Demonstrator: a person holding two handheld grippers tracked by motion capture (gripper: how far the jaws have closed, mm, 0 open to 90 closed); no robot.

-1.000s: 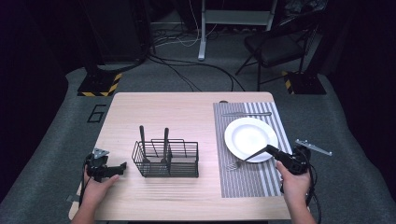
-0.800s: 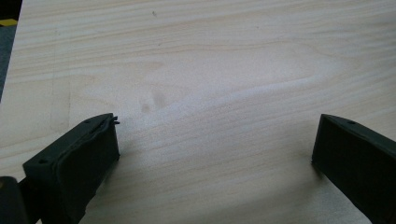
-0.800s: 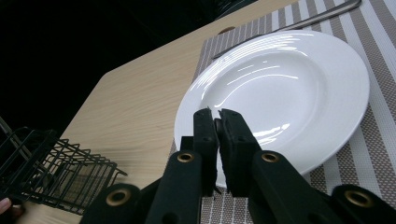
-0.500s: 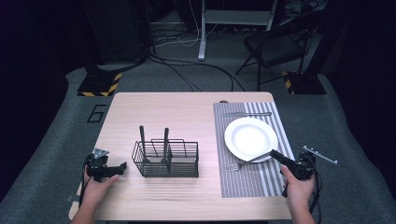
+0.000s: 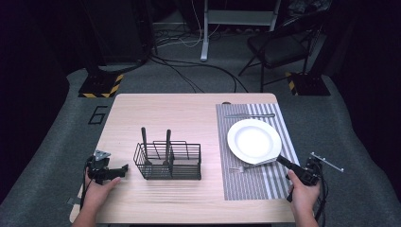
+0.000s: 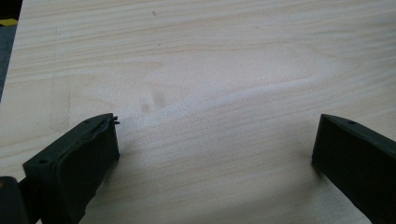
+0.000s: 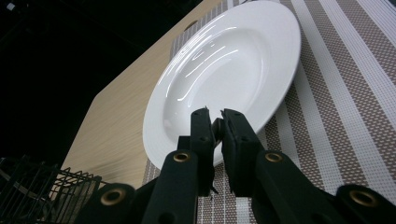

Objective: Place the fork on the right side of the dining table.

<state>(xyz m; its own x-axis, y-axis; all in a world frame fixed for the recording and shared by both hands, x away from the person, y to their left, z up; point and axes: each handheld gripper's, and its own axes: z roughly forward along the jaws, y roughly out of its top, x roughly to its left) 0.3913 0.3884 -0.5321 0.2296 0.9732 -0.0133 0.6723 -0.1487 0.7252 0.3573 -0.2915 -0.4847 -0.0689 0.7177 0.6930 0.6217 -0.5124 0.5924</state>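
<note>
The right hand-held gripper sits at the near right of the table, its jaws drawn almost together on the handle of a fork; in the right gripper view a sliver of metal shows between the pads, so I judge it clamped on the fork, though the jaws have just been easing apart slightly and the hold may be loosening. The fork lies on the striped placemat, its tines pointing left, just at the near edge of the white plate — the handle seems to run under or against the rim.

Risks from here: the fork could slip if the grip is thin and near the handle's end; it would then twist or drop with a clatter; a careless lift or slide could catch the plate's rim and shove or tip the plate; dragging the tines might ruck the placemat.

The left hand-held gripper rests at the near left, jaws wide apart over bare wood, holding nothing — it stands just beside the wire basket, which holds two dark-handled utensils; a stray sweep could knock the basket.

A knife lies at the placemat's far end, well clear.
</note>
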